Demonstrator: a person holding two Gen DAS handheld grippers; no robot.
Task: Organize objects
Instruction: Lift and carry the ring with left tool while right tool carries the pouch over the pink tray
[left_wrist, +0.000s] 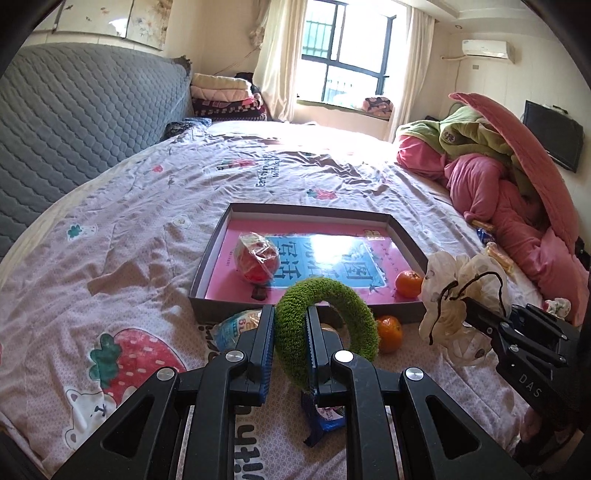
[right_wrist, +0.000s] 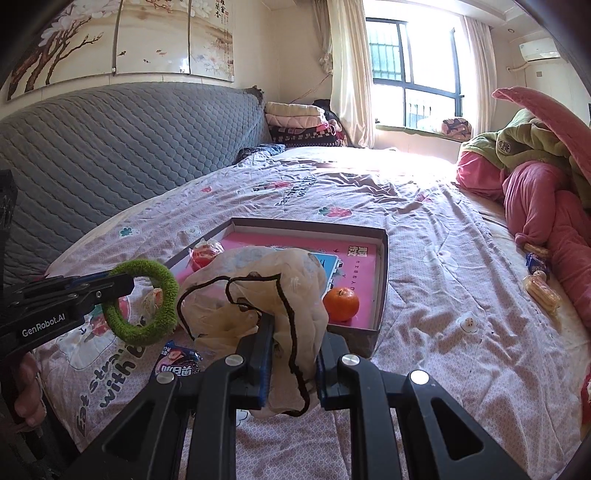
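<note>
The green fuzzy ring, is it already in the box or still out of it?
Out. The green ring is clamped between the left gripper's fingers, held above the bed short of the box.

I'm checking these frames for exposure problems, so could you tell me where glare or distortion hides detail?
Left wrist view: sunlight from the window blows out the far bedsheet and glares on the book cover in the box. Right wrist view: the same washout near the window; fisheye bends the grey headboard.
</note>
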